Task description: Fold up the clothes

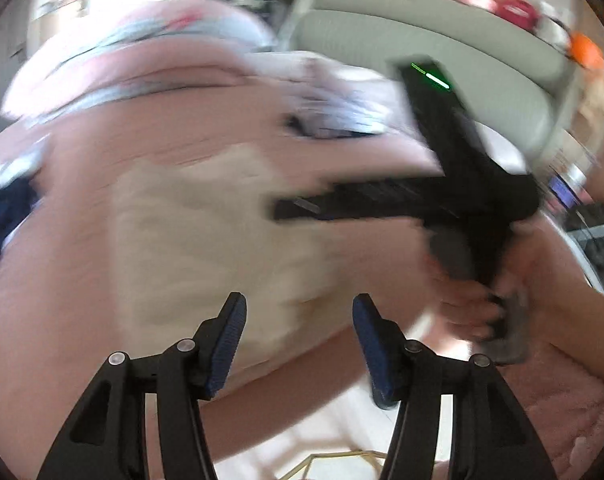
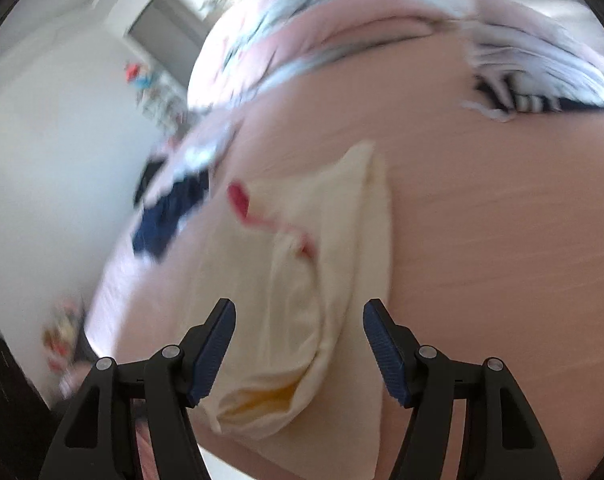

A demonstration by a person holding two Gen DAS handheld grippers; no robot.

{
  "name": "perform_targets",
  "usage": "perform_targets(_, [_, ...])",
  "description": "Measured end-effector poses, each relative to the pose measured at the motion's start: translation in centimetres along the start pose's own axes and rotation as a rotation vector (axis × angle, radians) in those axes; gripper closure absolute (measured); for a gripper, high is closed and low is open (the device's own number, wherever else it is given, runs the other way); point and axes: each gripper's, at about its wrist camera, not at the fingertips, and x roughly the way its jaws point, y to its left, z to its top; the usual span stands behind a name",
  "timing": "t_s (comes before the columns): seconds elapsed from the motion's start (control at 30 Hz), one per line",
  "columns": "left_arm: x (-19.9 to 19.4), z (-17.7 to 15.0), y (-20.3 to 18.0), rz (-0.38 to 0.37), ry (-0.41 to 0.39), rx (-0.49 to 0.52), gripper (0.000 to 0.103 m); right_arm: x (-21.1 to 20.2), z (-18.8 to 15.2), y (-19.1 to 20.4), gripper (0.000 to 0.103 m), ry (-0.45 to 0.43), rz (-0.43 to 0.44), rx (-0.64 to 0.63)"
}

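Left claw [image 1: 297, 334] and right claw [image 2: 297, 346] both hanging wide, gripping nothing. Cream garment [image 2: 302, 280] lying rumpled on pink bed [image 2: 482, 220], near edge. Advising: pinching corners, pulling flat before folding.

Left wrist view rides behind its tool [image 1: 297, 344], looking down close over the bed [image 1: 81, 280], tilted, the other tool at 3 o'clock. Right wrist view likewise, close. Both share the cream garment [image 2: 302, 280] and striped pile [image 1: 342, 108] at 12-1 o'clock.
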Motion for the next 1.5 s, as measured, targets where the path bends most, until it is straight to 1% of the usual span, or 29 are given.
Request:
perform_targets(0.03, [0.0, -0.2, 1.6, 0.036, 0.008, -0.060, 0.051, 0.2, -0.3, 0.4, 0.037, 0.018, -0.034, -0.033])
perform_targets(0.07, [0.0, -0.4, 3.4, 0.074, 0.021, -0.127, 0.051, 0.1, -0.8, 0.1, 0.037, 0.038, -0.073, -0.037])
perform_targets(0.1, [0.1, -0.6, 4.6, 0.095, 0.028, -0.175, 0.051, 0.1, -1.3, -0.2, 0.037, 0.058, -0.112, -0.038])
perform_targets(0.2, [0.0, -1.2, 7.2, 0.112, 0.021, -0.274, 0.051, -0.2, -2.9, -1.4, 0.036, 0.120, -0.229, -0.041])
perform_targets(0.27, [0.0, -1.9, 8.5, 0.133, 0.023, -0.317, 0.051, -1.0, -3.1, -1.8, 0.036, 0.116, -0.236, -0.025])
perform_targets(0.33, [0.4, -2.1, 8.8, 0.137, 0.027, -0.347, 0.051, -1.7, -3.1, -1.7, 0.036, 0.100, -0.249, -0.028])
perform_targets(0.37, [0.1, -2.3, 8.9, 0.118, 0.015, -0.363, 0.051, -1.9, -3.1, -1.4, 0.036, 0.086, -0.262, -0.041])
perform_targets(0.4, [-0.3, -2.4, 8.7, 0.080, -0.008, -0.373, 0.051, -2.3, -3.1, -0.7, 0.036, 0.050, -0.266, -0.055])
perform_targets(0.47, [-0.4, -2.2, 7.9, 0.056, -0.036, -0.341, 0.051, -3.3, -2.9, 0.5, 0.036, -0.022, -0.218, -0.090])
perform_targets(0.5, [0.0, -2.0, 7.4, 0.068, -0.032, -0.320, 0.051, -3.1, -3.1, 1.2, 0.036, -0.015, -0.224, -0.132])
perform_targets(0.57, [1.3, -2.3, 7.0, 0.114, 0.034, -0.290, 0.051, -2.4, -3.6, 2.7, 0.036, 0.007, -0.245, -0.222])
perform_targets(0.6, [1.8, -2.7, 7.0, 0.123, 0.073, -0.296, 0.050, -1.5, -4.1, 2.6, 0.036, 0.049, -0.289, -0.235])
perform_targets(0.63, [2.1, -3.4, 7.2, 0.126, 0.113, -0.312, 0.048, -0.4, -4.5, 2.3, 0.036, 0.095, -0.338, -0.244])
perform_targets(0.67, [2.1, -3.9, 7.4, 0.123, 0.131, -0.332, 0.047, 0.2, -4.5, 1.3, 0.036, 0.127, -0.319, -0.197])
perform_targets(0.73, [1.3, -4.6, 8.0, 0.106, 0.143, -0.370, 0.045, -0.4, -4.1, -2.3, 0.035, 0.147, -0.177, 0.042])
perform_targets(0.8, [0.5, -5.0, 8.3, 0.096, 0.150, -0.390, 0.045, -1.4, -4.4, -3.9, 0.035, 0.138, -0.135, 0.132])
perform_targets(0.83, [0.2, -4.8, 8.3, 0.100, 0.148, -0.383, 0.046, -1.8, -4.6, -4.0, 0.035, 0.135, -0.139, 0.137])
perform_targets(0.93, [-1.0, -4.0, 8.0, 0.111, 0.097, -0.371, 0.046, -2.9, -4.6, -2.9, 0.035, 0.105, -0.178, 0.102])
perform_targets(0.97, [-1.6, -3.2, 7.9, 0.093, 0.058, -0.354, 0.046, -3.3, -4.5, -2.4, 0.035, 0.091, -0.195, 0.084])
perform_targets(1.0, [-2.0, -2.5, 7.8, 0.076, 0.027, -0.332, 0.046, -3.9, -4.4, -1.8, 0.035, 0.059, -0.199, 0.069])
perform_targets(1.07, [-1.8, -0.3, 7.6, 0.051, -0.015, -0.262, 0.046, -4.3, -3.1, -1.3, 0.035, 0.001, -0.190, 0.111])
perform_targets(1.13, [-0.7, 2.3, 7.9, 0.046, -0.036, -0.202, 0.046, -3.1, 0.1, -0.3, 0.035, 0.010, -0.098, 0.125])
perform_targets(1.17, [0.2, 3.8, 8.2, 0.053, -0.046, -0.170, 0.046, -2.5, 1.6, 0.4, 0.035, 0.008, -0.090, 0.094])
perform_targets(1.23, [2.3, 6.2, 9.1, 0.063, -0.040, -0.141, 0.046, -1.3, 4.1, 1.8, 0.035, -0.014, -0.173, -0.037])
perform_targets(1.27, [3.5, 7.3, 9.7, 0.067, -0.027, -0.137, 0.046, -0.8, 4.9, 2.1, 0.035, -0.022, -0.200, -0.089])
perform_targets(1.33, [5.1, 8.6, 10.8, 0.064, -0.015, -0.140, 0.046, 0.9, 6.3, 2.4, 0.035, -0.012, -0.237, -0.156])
perform_targets(1.4, [6.9, 9.0, 11.9, 0.062, 0.002, -0.138, 0.046, 2.7, 7.4, 1.7, 0.035, 0.010, -0.267, -0.182])
perform_targets(1.47, [8.9, 8.9, 12.6, 0.070, 0.024, -0.143, 0.046, 4.4, 7.5, 0.7, 0.035, 0.016, -0.292, -0.182])
perform_targets(1.5, [9.7, 8.7, 13.0, 0.070, 0.034, -0.160, 0.046, 4.4, 7.5, 0.2, 0.035, 0.010, -0.283, -0.169])
